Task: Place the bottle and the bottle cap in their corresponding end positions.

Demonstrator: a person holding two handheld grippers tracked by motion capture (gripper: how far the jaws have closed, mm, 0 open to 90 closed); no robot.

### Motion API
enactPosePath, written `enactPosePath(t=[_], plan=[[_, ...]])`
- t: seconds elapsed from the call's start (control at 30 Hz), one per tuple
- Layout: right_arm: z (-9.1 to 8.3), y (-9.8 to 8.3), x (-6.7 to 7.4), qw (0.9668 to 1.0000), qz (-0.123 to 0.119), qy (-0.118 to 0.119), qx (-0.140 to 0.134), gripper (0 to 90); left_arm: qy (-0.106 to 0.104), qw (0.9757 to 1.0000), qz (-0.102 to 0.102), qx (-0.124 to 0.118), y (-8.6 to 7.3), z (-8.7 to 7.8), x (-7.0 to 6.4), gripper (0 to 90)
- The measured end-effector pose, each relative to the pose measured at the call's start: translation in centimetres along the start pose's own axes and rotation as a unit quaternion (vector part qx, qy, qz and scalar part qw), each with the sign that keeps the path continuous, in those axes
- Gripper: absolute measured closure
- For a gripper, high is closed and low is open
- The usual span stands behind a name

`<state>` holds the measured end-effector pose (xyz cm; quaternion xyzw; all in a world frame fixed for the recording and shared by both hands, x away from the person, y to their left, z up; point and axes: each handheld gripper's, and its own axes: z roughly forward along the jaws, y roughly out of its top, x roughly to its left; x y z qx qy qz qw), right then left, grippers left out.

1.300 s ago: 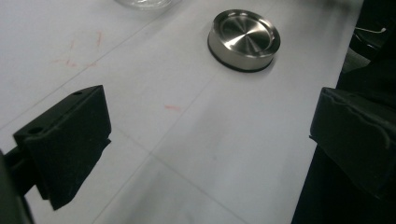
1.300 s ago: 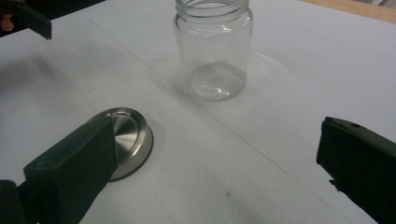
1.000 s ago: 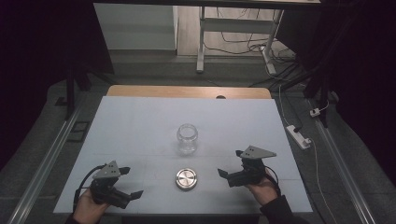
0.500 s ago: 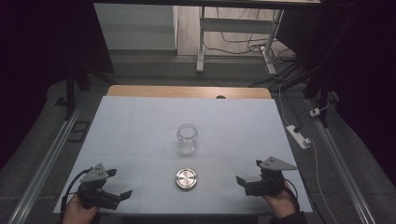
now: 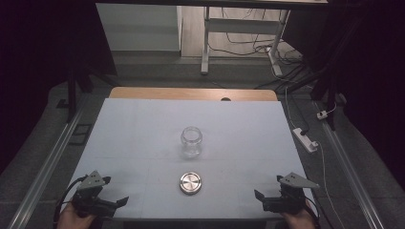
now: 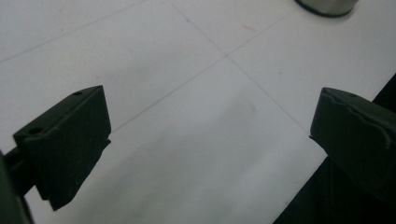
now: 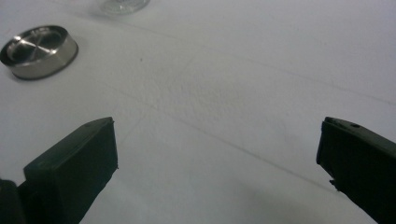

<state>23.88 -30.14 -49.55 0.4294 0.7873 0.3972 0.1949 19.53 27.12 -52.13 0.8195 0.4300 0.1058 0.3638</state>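
1. Two grippers are sitting at the near edge of the white table (image 5: 143, 124), each well apart from the metal lid (image 5: 190, 183), which I'm using as the landmark.
2. The left gripper (image 5: 120, 202) is hovering to the lid's left and slightly nearer the person; its jaws are standing wide apart, holding nothing. A hand (image 5: 71, 219) is gripping it from below.
3. In the left gripper view, the left gripper (image 6: 210, 135) is showing bare table between its jaws, with the lid (image 6: 327, 5) peeking in at the top right edge, far off.
4. The right gripper (image 5: 260, 198) is sitting to the lid's right, also slightly nearer the person; its jaws are spread wide, holding nothing. A grey three-cornered plate is riding on top of it.
5. In the right gripper view, the right gripper (image 7: 217, 149) is framing bare table, with the lid (image 7: 39, 50) lying at upper left, well clear of the jaws.
6. The lid is lying flat on the table, ridged face up, touching nothing.
7. The glass jar (image 5: 191, 141) is standing upright just beyond the lid, on the far side from the person, mouth open, apart from the lid.
8. In the right gripper view, the jar's base (image 7: 122, 5) is showing at the top edge, beyond the lid.
9. Both grippers are pointing inward toward the lid, one at each side.
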Motion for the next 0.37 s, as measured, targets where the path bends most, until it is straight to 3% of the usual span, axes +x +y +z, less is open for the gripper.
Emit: enactPosePath(t=[0.37], plan=[[-0.84,-0.5,-0.04,0.9999,0.011,-0.003,0.007,0.0,0.0,0.9999,-0.008,0.007,-0.19,-0.07,0.03,0.0]])
